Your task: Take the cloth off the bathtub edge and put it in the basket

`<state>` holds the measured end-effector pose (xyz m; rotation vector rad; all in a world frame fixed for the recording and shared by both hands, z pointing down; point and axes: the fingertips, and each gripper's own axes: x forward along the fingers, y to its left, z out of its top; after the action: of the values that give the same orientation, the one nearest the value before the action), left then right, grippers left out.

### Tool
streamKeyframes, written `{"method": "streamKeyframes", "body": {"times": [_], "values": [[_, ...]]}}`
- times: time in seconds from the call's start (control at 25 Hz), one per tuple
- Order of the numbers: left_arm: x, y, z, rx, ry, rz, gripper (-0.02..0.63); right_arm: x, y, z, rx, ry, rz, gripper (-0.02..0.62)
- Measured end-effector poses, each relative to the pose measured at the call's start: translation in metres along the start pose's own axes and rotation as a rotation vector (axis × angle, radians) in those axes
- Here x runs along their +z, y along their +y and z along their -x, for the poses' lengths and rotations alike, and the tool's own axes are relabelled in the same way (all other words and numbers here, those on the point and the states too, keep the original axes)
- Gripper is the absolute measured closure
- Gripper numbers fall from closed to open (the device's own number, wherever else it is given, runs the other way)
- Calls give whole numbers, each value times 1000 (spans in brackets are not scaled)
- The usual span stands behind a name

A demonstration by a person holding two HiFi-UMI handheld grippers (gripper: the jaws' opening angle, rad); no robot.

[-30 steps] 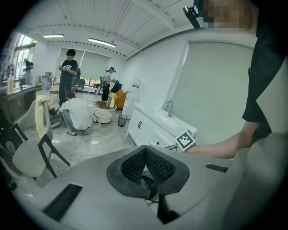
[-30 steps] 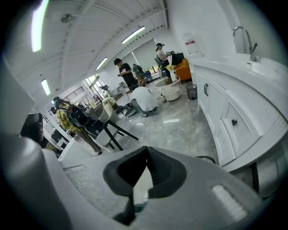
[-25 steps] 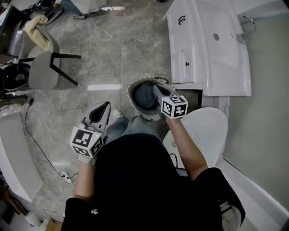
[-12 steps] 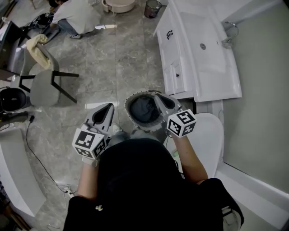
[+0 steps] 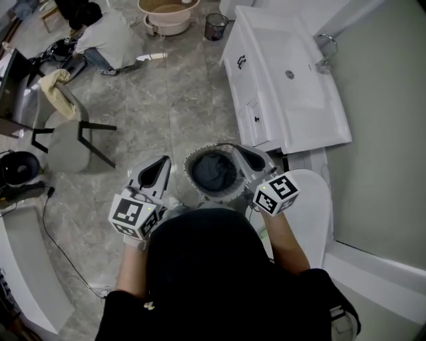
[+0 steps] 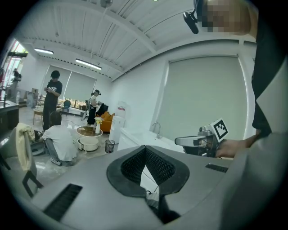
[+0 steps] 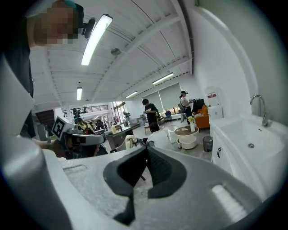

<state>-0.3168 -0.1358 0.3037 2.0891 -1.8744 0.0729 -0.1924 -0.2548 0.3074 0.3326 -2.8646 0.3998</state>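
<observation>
A round basket (image 5: 192,178) stands on the floor in front of me, and a dark grey cloth (image 5: 213,170) lies bunched inside it. My right gripper (image 5: 239,149) hangs over the basket's right rim, raised above it, jaws shut and empty (image 7: 145,148). Left of the basket, my left gripper (image 5: 162,162) is held in the air, its pads meeting at the tips with nothing between them (image 6: 145,147). Neither gripper touches the cloth. A white bathtub edge (image 5: 373,280) shows at the lower right.
A white toilet (image 5: 309,200) is just right of the basket, and a white vanity with sink (image 5: 286,73) lies beyond it. A grey chair (image 5: 66,136), a crouching person (image 5: 106,36), a tub (image 5: 166,13) and a cable (image 5: 56,233) lie to the left.
Both grippers have risen away from the floor, the right one more, lifting off the basket's opening. The cloth stays in the basket.
</observation>
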Motion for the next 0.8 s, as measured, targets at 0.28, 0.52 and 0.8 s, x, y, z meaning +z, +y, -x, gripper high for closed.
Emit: {"method": "streamKeyframes", "body": {"times": [0.28,0.52,0.8], "values": [[7,-15,2,-28,-12,-23,594,4,7,11,1,-20,-10,598],[7,-21,3,-34,-17,-30,592,2,9,16,-1,-32,-17,598],[7,-23,8,-29,-19,-30,594,-4,10,18,-8,-35,-47,598]]}}
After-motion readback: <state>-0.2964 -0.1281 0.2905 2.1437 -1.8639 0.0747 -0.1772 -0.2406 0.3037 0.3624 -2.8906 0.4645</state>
